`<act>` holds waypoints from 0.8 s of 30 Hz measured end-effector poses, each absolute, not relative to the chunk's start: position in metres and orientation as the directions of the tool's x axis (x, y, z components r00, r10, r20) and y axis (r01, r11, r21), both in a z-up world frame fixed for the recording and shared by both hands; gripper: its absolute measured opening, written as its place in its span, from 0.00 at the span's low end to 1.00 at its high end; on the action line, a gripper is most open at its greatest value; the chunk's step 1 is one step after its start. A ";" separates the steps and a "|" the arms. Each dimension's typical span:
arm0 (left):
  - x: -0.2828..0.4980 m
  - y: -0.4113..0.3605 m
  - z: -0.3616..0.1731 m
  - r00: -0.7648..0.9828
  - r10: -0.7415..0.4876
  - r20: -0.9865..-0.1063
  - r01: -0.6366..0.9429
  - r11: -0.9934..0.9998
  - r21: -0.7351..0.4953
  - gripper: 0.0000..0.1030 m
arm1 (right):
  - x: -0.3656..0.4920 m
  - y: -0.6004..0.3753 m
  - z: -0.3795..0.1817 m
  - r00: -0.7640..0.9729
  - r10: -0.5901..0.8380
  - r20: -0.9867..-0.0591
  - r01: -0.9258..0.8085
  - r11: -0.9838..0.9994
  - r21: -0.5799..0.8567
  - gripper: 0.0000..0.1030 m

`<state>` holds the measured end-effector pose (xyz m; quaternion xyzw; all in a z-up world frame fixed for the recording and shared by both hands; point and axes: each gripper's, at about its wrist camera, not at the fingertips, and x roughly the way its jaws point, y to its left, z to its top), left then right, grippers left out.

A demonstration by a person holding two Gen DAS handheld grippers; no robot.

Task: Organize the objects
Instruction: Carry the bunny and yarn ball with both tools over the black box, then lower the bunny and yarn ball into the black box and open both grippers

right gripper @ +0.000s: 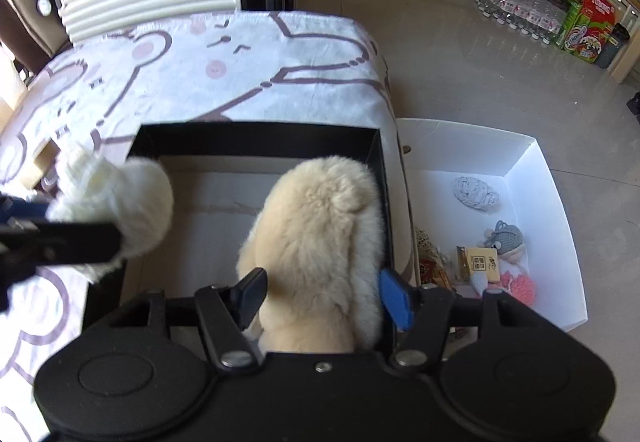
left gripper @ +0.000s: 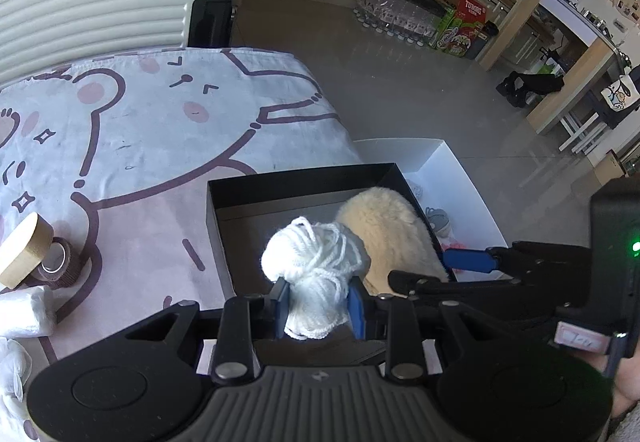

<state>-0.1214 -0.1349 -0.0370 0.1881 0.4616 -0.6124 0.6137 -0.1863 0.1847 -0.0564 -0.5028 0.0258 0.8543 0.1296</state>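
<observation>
My left gripper [left gripper: 319, 304] is shut on a ball of white yarn [left gripper: 316, 262] and holds it over the near edge of a black box [left gripper: 304, 178] on the table. The yarn also shows at the left of the right wrist view [right gripper: 120, 198]. My right gripper [right gripper: 322, 300] is closed around a cream fluffy plush [right gripper: 320, 242] that lies inside the black box [right gripper: 256, 138] against its right wall. The plush also shows in the left wrist view [left gripper: 384, 226], with the right gripper [left gripper: 472, 260] beside it.
The table has a bear-print cloth [left gripper: 160, 122]. A tape roll [left gripper: 60, 262], a wooden piece [left gripper: 24, 254] and a white bundle [left gripper: 24, 312] lie at its left. A white box [right gripper: 532, 162] on the floor to the right holds small knitted items. A ribbed suitcase [left gripper: 100, 2] stands behind.
</observation>
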 end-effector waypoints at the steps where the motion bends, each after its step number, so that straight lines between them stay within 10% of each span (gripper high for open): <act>1: -0.123 -0.135 -0.039 -0.177 -0.567 -0.804 0.926 0.181 -0.332 0.31 | -0.185 0.186 -0.052 -0.469 0.194 -0.862 -0.254 -0.964 -0.079 0.56; 24: -0.135 -0.131 -0.063 -0.148 -0.417 -0.897 0.960 0.156 -0.231 0.34 | -0.174 0.187 -0.042 -0.420 0.164 -0.893 -0.355 -0.935 -0.005 0.46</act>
